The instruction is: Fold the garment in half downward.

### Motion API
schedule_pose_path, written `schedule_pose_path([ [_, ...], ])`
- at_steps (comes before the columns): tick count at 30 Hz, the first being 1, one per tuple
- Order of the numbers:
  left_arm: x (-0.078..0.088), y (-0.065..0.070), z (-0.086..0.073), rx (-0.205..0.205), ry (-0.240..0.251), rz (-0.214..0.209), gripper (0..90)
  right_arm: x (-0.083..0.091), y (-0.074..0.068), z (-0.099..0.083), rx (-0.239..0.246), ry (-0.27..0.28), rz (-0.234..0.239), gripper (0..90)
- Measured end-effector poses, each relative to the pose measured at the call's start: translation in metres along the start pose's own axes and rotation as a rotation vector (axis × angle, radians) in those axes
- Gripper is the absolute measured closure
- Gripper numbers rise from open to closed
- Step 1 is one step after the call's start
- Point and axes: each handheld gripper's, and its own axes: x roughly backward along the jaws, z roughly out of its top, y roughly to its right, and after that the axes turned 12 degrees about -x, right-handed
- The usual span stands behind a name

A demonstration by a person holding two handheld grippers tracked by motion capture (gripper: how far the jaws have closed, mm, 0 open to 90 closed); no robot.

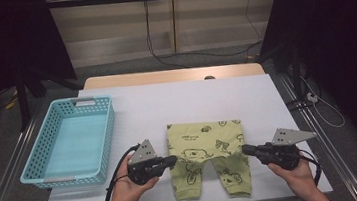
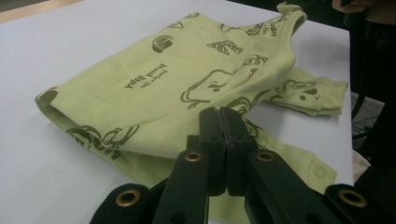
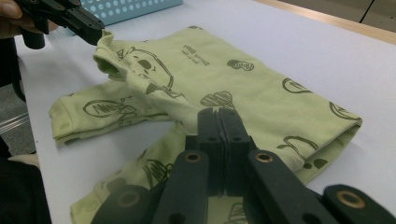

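Left gripper (image 1: 171, 160) in the left hand (image 1: 130, 186), jaws pressed together with nothing between them, tips at the left edge of the green baby trousers (image 1: 207, 157), just where the left leg begins; in the right gripper view a fold of cloth bunched up right beside those tips, touching or not impossible to tell

Right gripper (image 1: 246, 149) in the right hand (image 1: 297, 173), jaws likewise pressed together and bare, tips just beside the trousers' right edge

Between the two grippers, the trousers lying flat on the white table cover (image 1: 176, 100) near the front edge: waistband toward the far side, both short legs toward the person, pale yellow-green cloth printed with dark olive bears, bows and a small line of lettering, ribbed cuffs at the leg ends

Further left, well apart from the trousers, a turquoise plastic basket (image 1: 108, 123) with perforated walls; nothing standing between basket and cloth

Wooden table edge (image 1: 174, 75) beyond the cover
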Motion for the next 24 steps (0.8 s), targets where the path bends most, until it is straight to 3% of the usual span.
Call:
schedule_pose_path([
  [13,-0.001,0.011,-0.008,-0.008,-0.048,-0.024,88.9,0.003,-0.007,-0.013,-0.008,-0.023,0.014,89.5],
  [19,-0.003,0.015,-0.014,0.004,-0.092,-0.032,88.9,0.001,-0.009,-0.023,-0.004,-0.064,0.023,89.5],
  [24,-0.004,0.018,-0.016,0.001,-0.096,-0.046,88.9,0.000,-0.011,-0.027,-0.004,-0.091,0.024,89.5],
])
